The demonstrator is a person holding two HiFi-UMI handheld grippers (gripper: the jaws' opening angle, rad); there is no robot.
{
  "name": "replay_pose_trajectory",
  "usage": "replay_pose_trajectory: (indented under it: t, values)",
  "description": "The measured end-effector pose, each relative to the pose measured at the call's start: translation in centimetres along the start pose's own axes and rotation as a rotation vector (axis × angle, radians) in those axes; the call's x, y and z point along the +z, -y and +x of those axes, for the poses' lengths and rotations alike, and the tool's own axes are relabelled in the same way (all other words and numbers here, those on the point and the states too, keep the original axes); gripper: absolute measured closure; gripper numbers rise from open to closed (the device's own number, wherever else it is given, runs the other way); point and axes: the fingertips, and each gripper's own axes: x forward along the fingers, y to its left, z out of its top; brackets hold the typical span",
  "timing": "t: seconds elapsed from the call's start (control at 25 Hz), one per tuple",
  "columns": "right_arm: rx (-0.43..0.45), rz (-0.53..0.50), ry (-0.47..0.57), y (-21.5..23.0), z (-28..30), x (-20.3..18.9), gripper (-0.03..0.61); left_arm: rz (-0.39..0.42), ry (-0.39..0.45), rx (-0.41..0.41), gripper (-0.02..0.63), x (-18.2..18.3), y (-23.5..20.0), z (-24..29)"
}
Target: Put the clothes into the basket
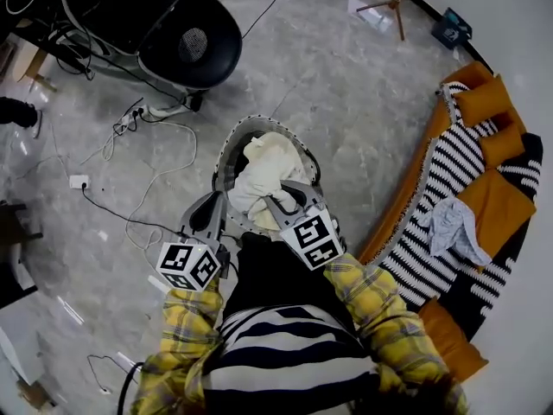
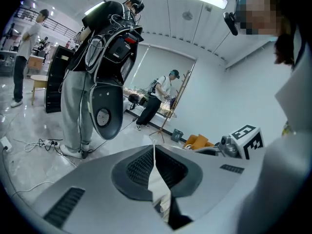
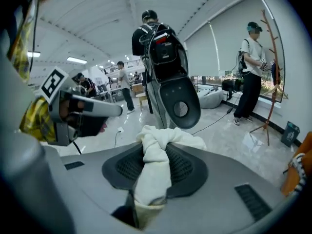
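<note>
A woven basket (image 1: 259, 120) stands on the grey floor just ahead of me, with a cream cloth (image 1: 270, 173) heaped in it. My right gripper (image 1: 275, 202) hangs over the basket's near side, shut on a bunched fold of that cream cloth (image 3: 155, 165), which rises between its pads (image 3: 183, 165). My left gripper (image 1: 219, 202) is beside it at the basket's near left rim, jaws shut, only a thin pale sliver showing between them (image 2: 154, 152). A light blue garment (image 1: 453, 226) lies on the sofa to the right.
A curved sofa (image 1: 432, 258) with a striped throw and orange cushions runs along the right. A black machine (image 1: 186, 37) stands behind the basket, with cables and a power strip (image 1: 145, 111) on the floor at left. A wooden stand (image 1: 394, 5) is far back. People stand around the room.
</note>
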Motion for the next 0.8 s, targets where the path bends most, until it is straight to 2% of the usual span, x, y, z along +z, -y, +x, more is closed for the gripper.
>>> replay_pose_trajectory:
  t: [0.12,0.28,0.48,0.64,0.8]
  values:
    - [-0.032,-0.075,-0.049,0.2,1.1,-0.6,0.364,0.004,-0.008,-0.005,0.595,0.2,0.2,0.4]
    - [-0.049,-0.075,-0.024,0.7,1.1,0.1,0.372,0.016,-0.029,-0.033,0.595,0.3,0.5,1.4]
    - [-0.1,-0.004,-0.005,2.6,-0.7,-0.9,0.399,0.044,-0.055,-0.099,0.595,0.1,2.6,3.4]
    - [-0.17,0.048,0.02,4.9,-3.9,-2.0,0.4,0.08,-0.089,-0.182,0.595,-0.4,6.2,5.4]
    - [-0.279,0.135,0.06,8.0,-8.4,-3.2,0.4,0.132,-0.145,-0.307,0.595,-1.5,11.6,8.0]
